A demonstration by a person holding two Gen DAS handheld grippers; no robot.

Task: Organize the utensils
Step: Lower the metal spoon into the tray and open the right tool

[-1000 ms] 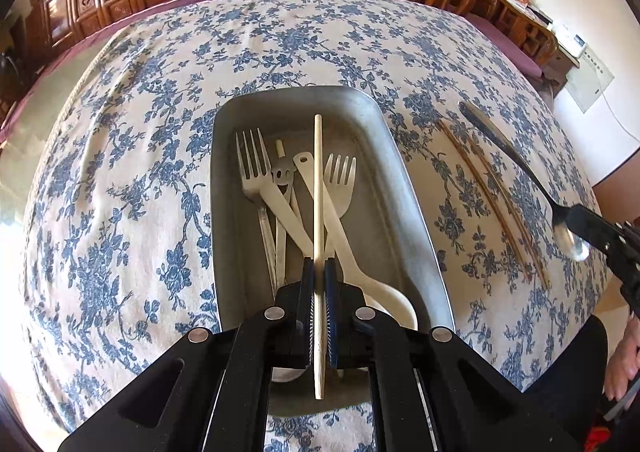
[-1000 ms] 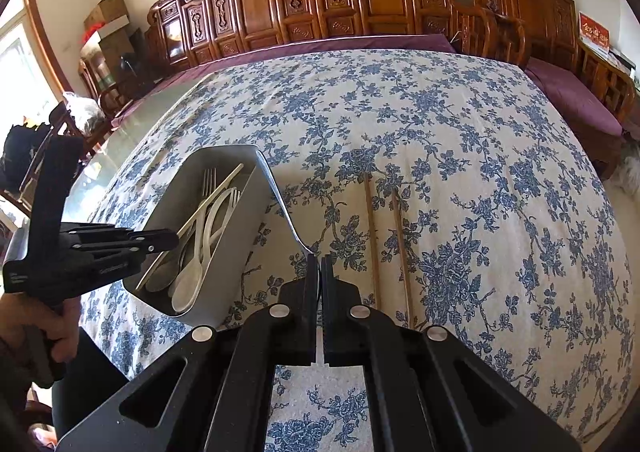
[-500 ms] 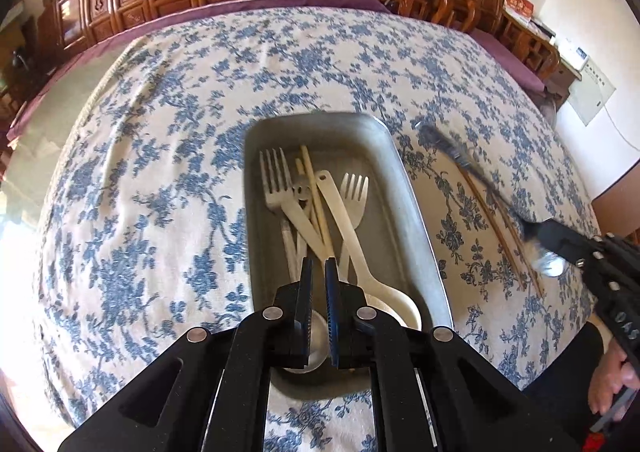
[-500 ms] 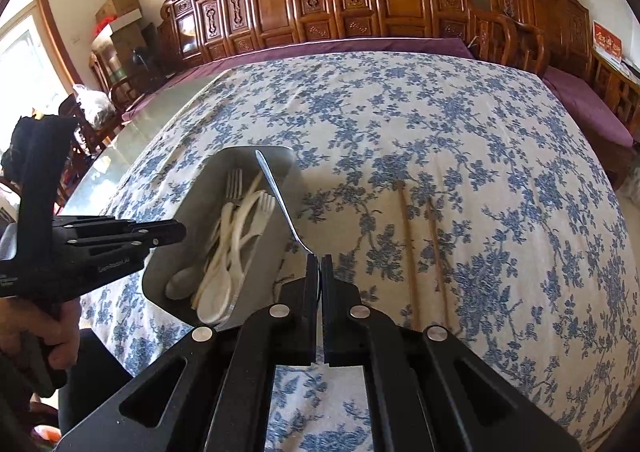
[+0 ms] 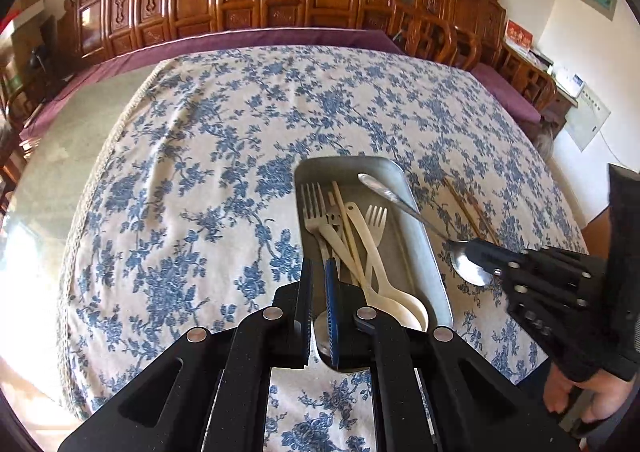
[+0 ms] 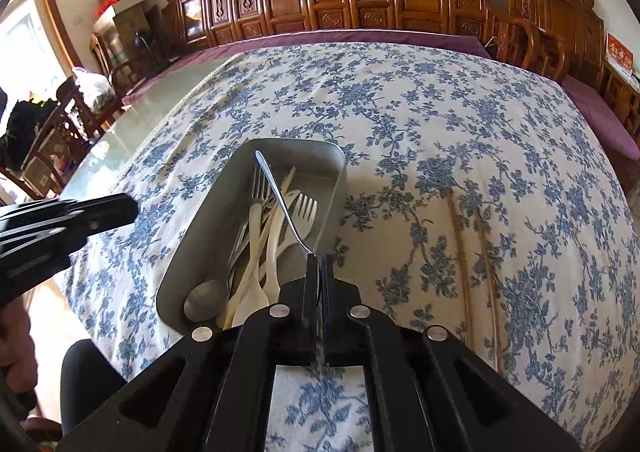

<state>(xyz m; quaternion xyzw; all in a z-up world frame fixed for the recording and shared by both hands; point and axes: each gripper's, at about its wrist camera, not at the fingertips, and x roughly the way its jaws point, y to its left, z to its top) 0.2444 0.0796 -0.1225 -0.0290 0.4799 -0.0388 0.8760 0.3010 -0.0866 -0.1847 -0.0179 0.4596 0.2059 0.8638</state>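
A metal spoon (image 6: 280, 204) is held by its bowl in the closed right gripper (image 6: 319, 264), its handle angled out over the tray (image 6: 338, 172), while the left gripper (image 5: 318, 280) is closed and empty.

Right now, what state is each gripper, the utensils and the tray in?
Left gripper: shut, empty, above the tray's near end.
Right gripper: shut on the metal spoon.
Metal spoon: held by its bowl, handle out over the tray.
Metal tray: flat on the tablecloth, holding forks, spoons and a pale chopstick.
Two brown chopsticks: lying on the tablecloth outside the tray.
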